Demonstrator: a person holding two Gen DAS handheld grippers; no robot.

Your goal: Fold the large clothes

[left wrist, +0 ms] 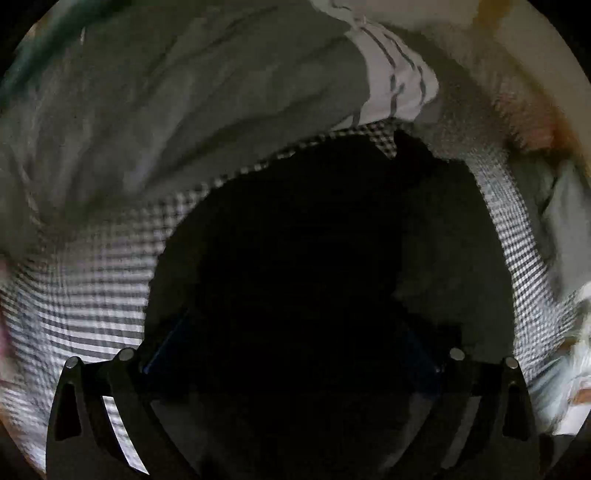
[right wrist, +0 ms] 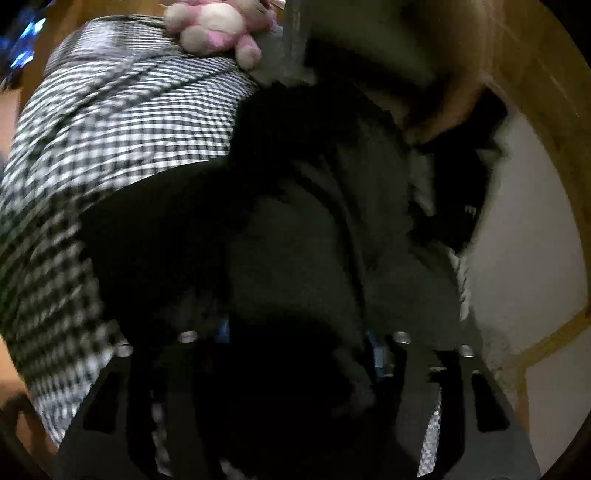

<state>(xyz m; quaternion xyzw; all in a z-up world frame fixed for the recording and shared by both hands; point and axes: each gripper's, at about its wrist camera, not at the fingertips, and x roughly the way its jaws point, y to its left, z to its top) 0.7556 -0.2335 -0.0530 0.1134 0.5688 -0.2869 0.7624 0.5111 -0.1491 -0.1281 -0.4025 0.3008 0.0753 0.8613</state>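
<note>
In the left wrist view, a dark garment (left wrist: 325, 251) lay bunched over a checked cloth (left wrist: 85, 295) and grey bedding (left wrist: 184, 110), its fold apparently unfinished. It covered the left hand-held gripper (left wrist: 291, 369), so whether that one was clenched I could not tell. In the right wrist view, the garment (right wrist: 288, 229) draped across the right hand-held gripper (right wrist: 295, 354); its grip was hidden too. A pink plush toy (right wrist: 218, 29) sat beyond.

A black garment (left wrist: 314, 258) is filling the middle of both views. A black-and-white checked cloth (right wrist: 122, 147) is showing around it, a grey sheet (left wrist: 166, 103) at the upper left, and a pink-and-cream plush toy (right wrist: 218, 29) at the top.
</note>
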